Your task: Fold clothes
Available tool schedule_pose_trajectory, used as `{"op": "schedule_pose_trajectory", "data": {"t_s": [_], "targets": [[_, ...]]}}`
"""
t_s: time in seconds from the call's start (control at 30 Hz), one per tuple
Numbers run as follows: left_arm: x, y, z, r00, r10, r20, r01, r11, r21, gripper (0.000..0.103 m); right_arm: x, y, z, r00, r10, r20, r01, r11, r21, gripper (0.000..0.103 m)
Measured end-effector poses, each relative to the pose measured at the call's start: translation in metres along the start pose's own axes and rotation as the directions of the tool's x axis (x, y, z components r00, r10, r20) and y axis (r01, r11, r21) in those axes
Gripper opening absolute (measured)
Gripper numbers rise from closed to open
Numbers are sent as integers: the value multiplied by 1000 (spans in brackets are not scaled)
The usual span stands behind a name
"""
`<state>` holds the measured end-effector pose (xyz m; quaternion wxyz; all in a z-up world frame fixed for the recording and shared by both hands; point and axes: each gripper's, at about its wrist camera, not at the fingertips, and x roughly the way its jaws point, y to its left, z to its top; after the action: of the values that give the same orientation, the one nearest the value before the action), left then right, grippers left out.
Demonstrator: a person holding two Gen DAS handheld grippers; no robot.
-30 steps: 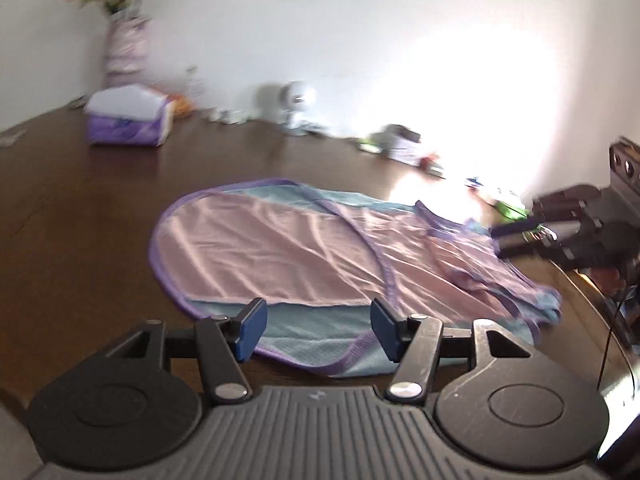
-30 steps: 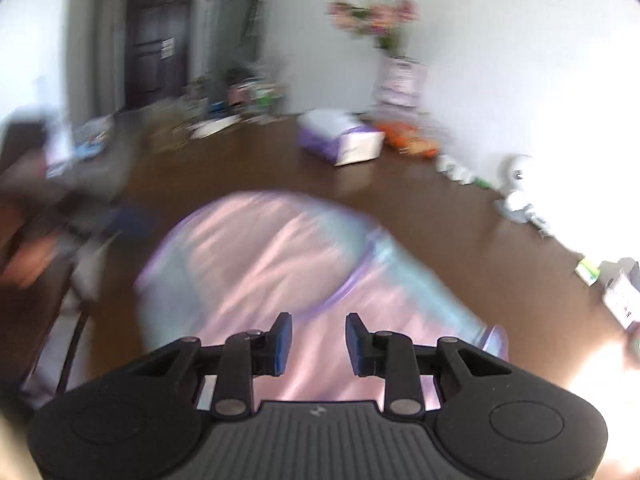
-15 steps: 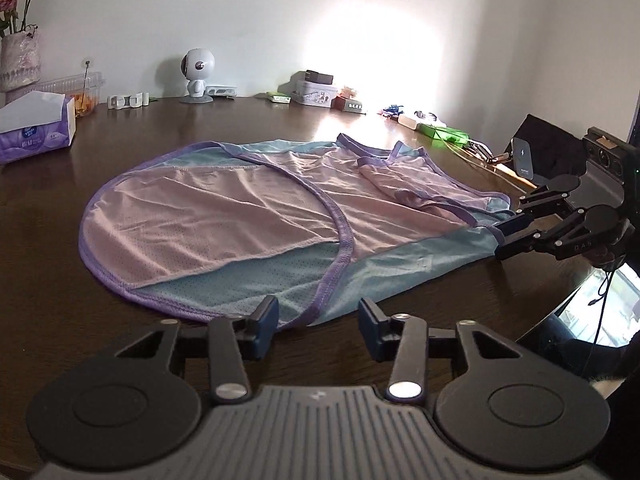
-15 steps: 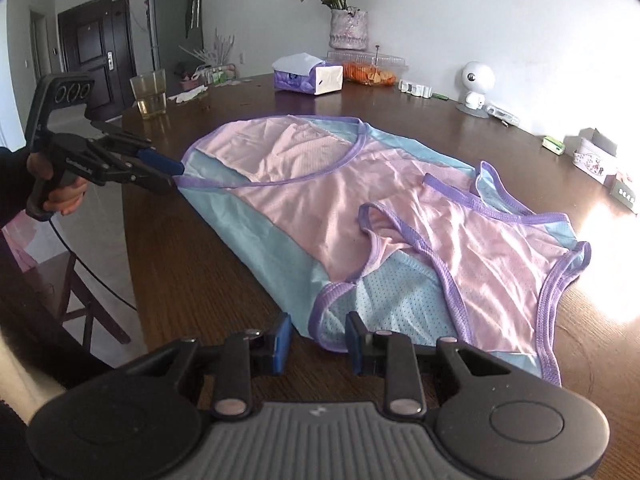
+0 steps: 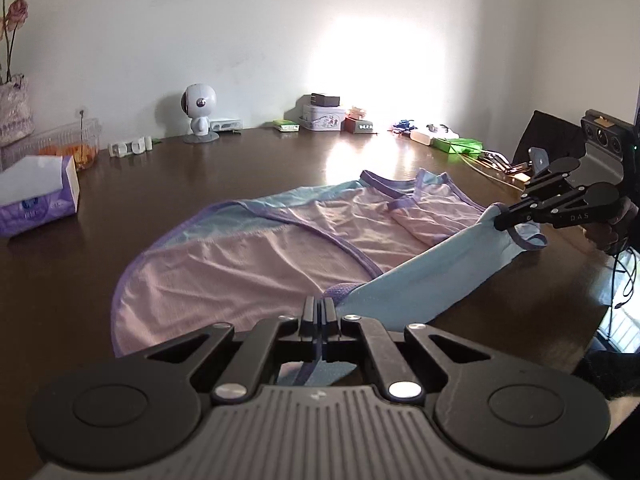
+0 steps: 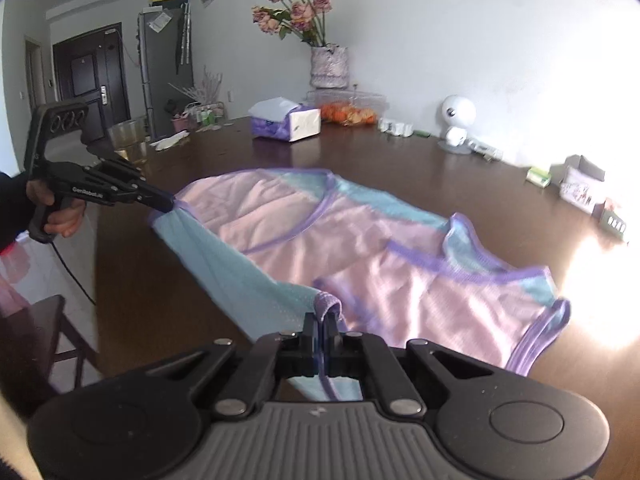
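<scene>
A pink and light-blue sleeveless top (image 5: 280, 252) with purple trim lies spread on the dark wooden table (image 5: 240, 168). My left gripper (image 5: 319, 304) is shut on the near blue side edge at the hem end, with cloth pinched between its pads. My right gripper (image 6: 320, 320) is shut on the same edge by the purple armhole trim (image 6: 328, 302). The blue strip (image 6: 240, 280) hangs taut and raised between the two. Each view shows the other gripper: the right one (image 5: 500, 216) and the left one (image 6: 170, 203), each in a person's hand.
A purple tissue box (image 6: 286, 122), a clear box of orange fruit (image 6: 348, 108), a vase of roses (image 6: 329, 66) and a white round camera (image 5: 199, 114) stand at the table's far side. Tins and small items (image 5: 324, 116) line the wall. A glass (image 6: 128, 140) and a chair (image 6: 36, 340) are at the left.
Both grippers stood open short of the top's near edge. Now both have shut on that edge and raised it off the table. The views have moved closer to the cloth.
</scene>
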<state>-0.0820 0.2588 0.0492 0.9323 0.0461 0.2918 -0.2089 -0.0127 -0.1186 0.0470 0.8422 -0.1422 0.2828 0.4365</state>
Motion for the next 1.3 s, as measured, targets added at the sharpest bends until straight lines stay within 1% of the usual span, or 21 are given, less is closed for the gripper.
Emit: {"op": "schedule_pose_trajectory", "data": {"t_s": [0.17, 0.23, 0.3, 0.33, 0.4, 0.43, 0.47, 0.5, 0.53, 0.6, 0.67, 0.73, 0.83, 0.87, 0.9, 0.93, 1.1, 1.17, 1.2, 1.27, 1.3], "targets": [[39, 17, 38, 998, 39, -41, -35, 996, 82, 1, 38, -37, 31, 1000, -24, -18, 24, 1000, -19, 1], [59, 28, 43, 994, 52, -96, -46, 997, 65, 3, 58, -51, 38, 998, -35, -44, 35, 999, 0, 2], [67, 41, 40, 987, 95, -128, -93, 995, 20, 6, 78, -64, 42, 994, -48, -97, 53, 998, 46, 5], [68, 48, 37, 985, 108, -137, -111, 994, -13, 7, 81, -69, 44, 992, -58, -116, 65, 996, 61, 10], [53, 58, 28, 989, 86, -121, -97, 991, -90, 9, 63, -73, 42, 993, -83, -81, 88, 995, 56, 20], [45, 61, 23, 991, 73, -108, -87, 988, -127, 18, 53, -76, 41, 993, -95, -63, 99, 994, 53, 28], [36, 65, 18, 994, 61, -95, -76, 984, -164, 34, 35, -77, 38, 995, -89, -40, 91, 995, 50, 35], [29, 67, 13, 995, 52, -84, -67, 979, -194, 40, 18, -79, 32, 997, -63, -34, 65, 997, 49, 38], [25, 67, 9, 995, 53, -83, -69, 976, -205, 42, 1, -81, 25, 999, -37, -30, 39, 998, 48, 45], [21, 67, 1, 995, 54, -86, -72, 971, -227, 42, -23, -80, 4, 998, -13, -55, 16, 998, 61, 49], [20, 67, -5, 994, 68, -91, -89, 964, -250, 42, -31, -70, -16, 994, -35, -102, 42, 997, 68, 49], [22, 68, -10, 991, 85, -108, -110, 961, -253, 42, -34, -55, -34, 989, -66, -132, 71, 997, 36, 49], [23, 65, -16, 987, 108, -116, -132, 964, -231, 42, -34, -44, -49, 990, -76, -123, 78, 997, 14, 47], [24, 65, -16, 987, 112, -115, -137, 963, -233, 42, -33, -43, -51, 989, -100, -114, 101, 995, 1, 40], [24, 66, -17, 986, 116, -116, -141, 962, -235, 42, -32, -49, -49, 988, -105, -115, 108, 994, 20, 27], [25, 67, -16, 986, 116, -117, -141, 961, -240, 42, -31, -56, -47, 987, -110, -117, 116, 993, 38, 1], [23, 69, -17, 985, 126, -118, -152, 957, -248, 42, -38, -99, -24, 993, -96, -72, 104, 988, 118, 2], [20, 68, -18, 984, 128, -121, -156, 952, -262, 42, -27, -114, -18, 990, -96, -100, 109, 986, 128, 3], [17, 68, -19, 984, 127, -121, -156, 950, -271, 42, -16, -120, -18, 986, -99, -135, 117, 983, 138, 4], [10, 68, -22, 986, 121, -118, -151, 945, -291, 42, 2, -128, -21, 961, -147, -233, 181, 974, 133, 15], [6, 68, -23, 986, 117, -117, -148, 942, -300, 42, 0, -126, -21, 962, -179, -209, 208, 970, 129, 17]]}}
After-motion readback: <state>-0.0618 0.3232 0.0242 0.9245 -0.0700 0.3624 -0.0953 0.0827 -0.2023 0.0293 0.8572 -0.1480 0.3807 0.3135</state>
